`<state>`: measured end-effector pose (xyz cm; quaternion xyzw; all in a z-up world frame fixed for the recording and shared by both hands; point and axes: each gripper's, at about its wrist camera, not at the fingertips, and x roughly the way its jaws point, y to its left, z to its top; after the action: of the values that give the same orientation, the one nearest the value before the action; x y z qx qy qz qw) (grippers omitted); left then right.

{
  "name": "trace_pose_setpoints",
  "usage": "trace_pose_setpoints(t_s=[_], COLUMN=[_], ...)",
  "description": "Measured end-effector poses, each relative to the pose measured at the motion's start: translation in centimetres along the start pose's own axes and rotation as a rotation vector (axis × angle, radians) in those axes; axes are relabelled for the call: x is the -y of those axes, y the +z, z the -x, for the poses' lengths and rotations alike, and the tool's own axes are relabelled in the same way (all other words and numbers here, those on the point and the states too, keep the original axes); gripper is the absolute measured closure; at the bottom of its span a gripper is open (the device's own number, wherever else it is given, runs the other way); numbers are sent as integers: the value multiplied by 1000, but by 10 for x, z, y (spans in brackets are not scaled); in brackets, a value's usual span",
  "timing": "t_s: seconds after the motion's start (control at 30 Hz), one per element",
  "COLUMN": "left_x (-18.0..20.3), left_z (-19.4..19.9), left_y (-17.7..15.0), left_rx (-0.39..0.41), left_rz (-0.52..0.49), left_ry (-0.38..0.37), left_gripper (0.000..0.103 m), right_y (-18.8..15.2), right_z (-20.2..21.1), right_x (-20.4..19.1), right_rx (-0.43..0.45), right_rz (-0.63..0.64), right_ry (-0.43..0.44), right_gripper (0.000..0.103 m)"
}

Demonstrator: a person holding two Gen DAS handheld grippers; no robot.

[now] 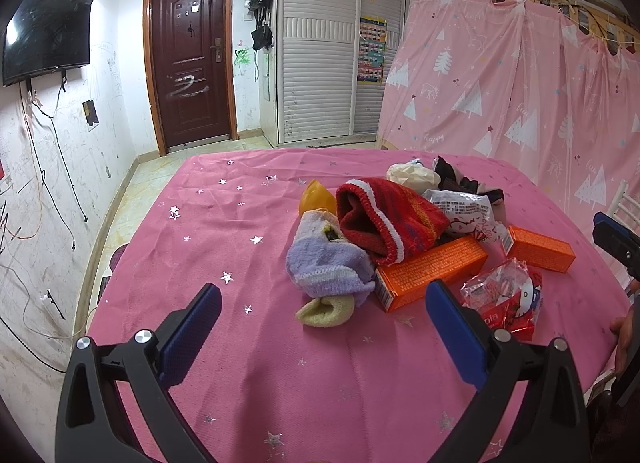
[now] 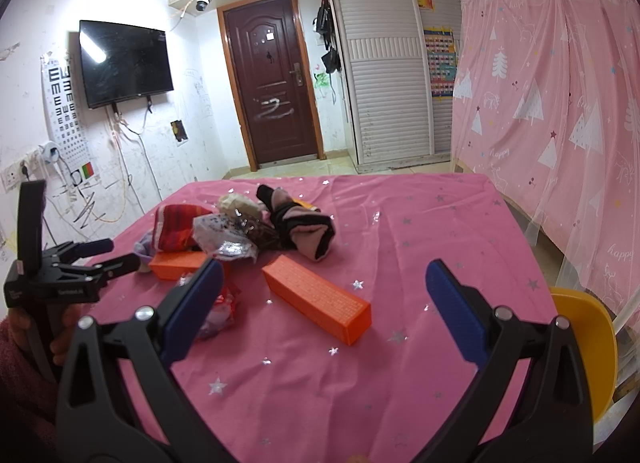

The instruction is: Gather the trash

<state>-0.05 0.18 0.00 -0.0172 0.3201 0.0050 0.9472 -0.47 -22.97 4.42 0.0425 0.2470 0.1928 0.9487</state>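
Observation:
A heap lies on the pink starred tablecloth (image 1: 240, 247). It holds a lilac sock (image 1: 324, 263), a red knitted sock (image 1: 384, 219), two orange boxes (image 1: 432, 271) (image 1: 540, 249), a red crinkly wrapper (image 1: 506, 299), a silver printed wrapper (image 1: 464, 207), a crumpled white wad (image 1: 412, 177) and an orange plastic piece (image 1: 316, 199). My left gripper (image 1: 324, 327) is open, hovering just short of the lilac sock and the long box. My right gripper (image 2: 324, 303) is open too, with the nearer orange box (image 2: 318, 299) between and beyond its fingers. A black-and-pink sock (image 2: 308, 229) lies behind it.
The left gripper (image 2: 100, 259) and the hand holding it show at the left edge of the right wrist view. A yellow chair (image 2: 584, 339) stands at the table's right side. A pink curtain (image 1: 520, 95) hangs to the right, a brown door (image 1: 190, 59) at the back.

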Motion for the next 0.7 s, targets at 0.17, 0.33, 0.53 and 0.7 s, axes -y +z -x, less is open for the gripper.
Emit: trace_pose_setpoints(t_s=[0.17,0.33,0.53,0.7], left_x=[1,-1,2,2], left_z=[-1,-1,-1,-1], left_y=[0,1,0,0], left_rx=[0,-1,-1,-1], left_rz=[0,0,-1,-1], left_ry=[0,0,0,1], left_gripper=[8,8,8,8], right_y=[0,0,0,0], right_z=[0,0,0,0], right_x=[0,0,0,0], right_rx=[0,0,0,0], right_rz=[0,0,-1,-1], right_ry=[0,0,1,1], right_gripper=[6,6,6,6])
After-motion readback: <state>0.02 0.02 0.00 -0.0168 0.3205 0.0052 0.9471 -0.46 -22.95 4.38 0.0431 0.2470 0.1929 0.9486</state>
